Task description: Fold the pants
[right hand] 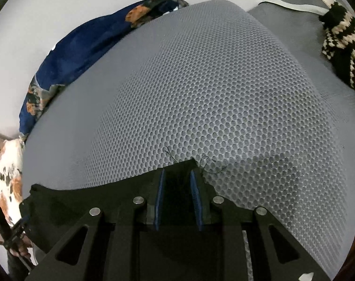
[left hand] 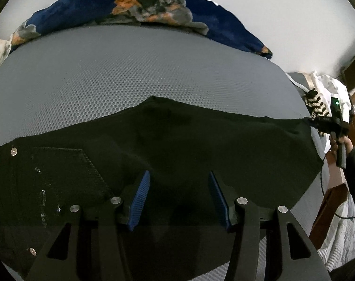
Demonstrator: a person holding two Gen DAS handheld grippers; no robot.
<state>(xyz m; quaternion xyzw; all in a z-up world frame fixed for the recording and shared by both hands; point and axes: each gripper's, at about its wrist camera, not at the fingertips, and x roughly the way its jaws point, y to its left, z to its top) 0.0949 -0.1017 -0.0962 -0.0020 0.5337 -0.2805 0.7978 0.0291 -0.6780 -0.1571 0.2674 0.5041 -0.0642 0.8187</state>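
left wrist view: black pants [left hand: 177,145] spread flat across grey mesh mattress [left hand: 130,70], waistband end with rivets at left; left gripper [left hand: 179,187] poised above the fabric, blue pads [left hand: 140,201] parted, nothing between them. right wrist view: right gripper [right hand: 177,182] clamped on frayed hem corner of pants [right hand: 83,201]; blue patterned blanket [right hand: 79,46] along the far edge.

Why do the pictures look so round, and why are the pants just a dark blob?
Left wrist view: the fisheye lens bows the mattress into a dome with black corners, and the black pants swallow light, so only their rivets and pocket stitching show. Right wrist view: same bulge; the pants' frayed edge is sharp, and the right tool casts a soft shadow on the mesh.
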